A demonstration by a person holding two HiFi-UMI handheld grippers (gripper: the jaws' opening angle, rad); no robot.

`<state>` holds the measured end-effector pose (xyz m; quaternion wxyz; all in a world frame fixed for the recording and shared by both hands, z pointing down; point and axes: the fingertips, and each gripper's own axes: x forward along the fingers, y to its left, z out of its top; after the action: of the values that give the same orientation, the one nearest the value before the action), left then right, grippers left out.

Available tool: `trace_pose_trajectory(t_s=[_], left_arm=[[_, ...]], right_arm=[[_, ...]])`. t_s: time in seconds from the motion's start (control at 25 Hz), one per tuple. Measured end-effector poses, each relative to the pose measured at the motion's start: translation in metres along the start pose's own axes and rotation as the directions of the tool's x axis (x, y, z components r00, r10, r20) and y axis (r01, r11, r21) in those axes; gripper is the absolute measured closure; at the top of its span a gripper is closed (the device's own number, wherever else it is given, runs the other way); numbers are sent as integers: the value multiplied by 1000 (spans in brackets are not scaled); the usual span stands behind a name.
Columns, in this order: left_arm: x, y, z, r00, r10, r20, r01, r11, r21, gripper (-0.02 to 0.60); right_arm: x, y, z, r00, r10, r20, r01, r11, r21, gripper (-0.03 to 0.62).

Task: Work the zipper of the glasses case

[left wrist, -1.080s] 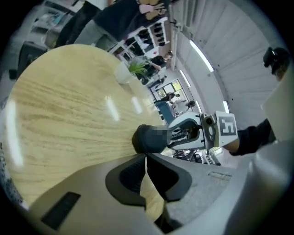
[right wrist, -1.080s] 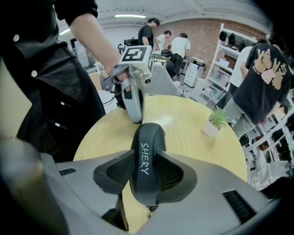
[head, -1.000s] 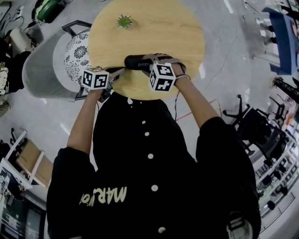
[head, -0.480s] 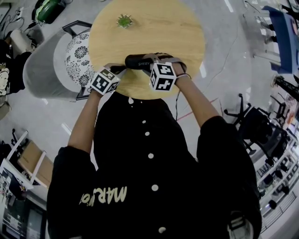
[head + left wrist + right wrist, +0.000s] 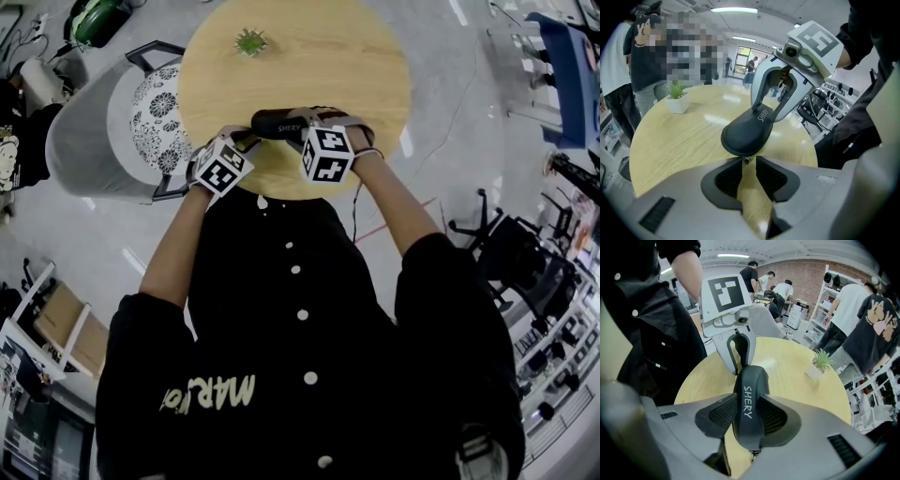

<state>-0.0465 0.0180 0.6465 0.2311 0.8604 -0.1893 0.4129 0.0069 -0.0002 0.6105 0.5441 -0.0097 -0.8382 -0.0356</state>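
Right hand-held gripper (image 5: 749, 416) around glasses case (image 5: 275, 123), long axis left-right.

A black glasses case (image 5: 749, 380) with white lettering is seen between the black ribbed pads (image 5: 723, 414) of the grey right gripper (image 5: 749, 403). Beyond it, a pale wood-grain table (image 5: 797, 383) and green plant (image 5: 821, 360) are shown.

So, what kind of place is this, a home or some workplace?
Most likely a shared lab or workshop, not a home. Several people are busy near a brick wall, open shelving stands at the side, and an office chair and racks of equipment surround the round wooden table.
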Motion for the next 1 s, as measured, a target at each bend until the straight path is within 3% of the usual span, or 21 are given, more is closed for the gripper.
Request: trace_pose_trajectory(t_s=[0.24, 0.4, 0.64, 0.88, 1.0], left_arm=[[4, 4, 0, 991, 131, -38, -132, 991, -12, 557], [3, 4, -2, 988, 151, -42, -150, 989, 14, 566], [-2, 7, -5, 984, 163, -77, -149, 974, 168, 577], [-3, 10, -4, 975, 180, -131, -128, 934, 334, 577], [-6, 17, -4, 970, 192, -151, -125, 921, 369, 577]], right_arm=[[1, 0, 0, 1000, -4, -4, 4, 1000, 1, 439], [2, -1, -1, 1000, -11, -7, 11, 1000, -9, 441], [2, -1, -1, 1000, -7, -10, 7, 1000, -9, 441], [0, 2, 1, 1000, 5, -3, -5, 1000, -4, 441], [0, 2, 1, 1000, 7, -4, -7, 1000, -9, 441]])
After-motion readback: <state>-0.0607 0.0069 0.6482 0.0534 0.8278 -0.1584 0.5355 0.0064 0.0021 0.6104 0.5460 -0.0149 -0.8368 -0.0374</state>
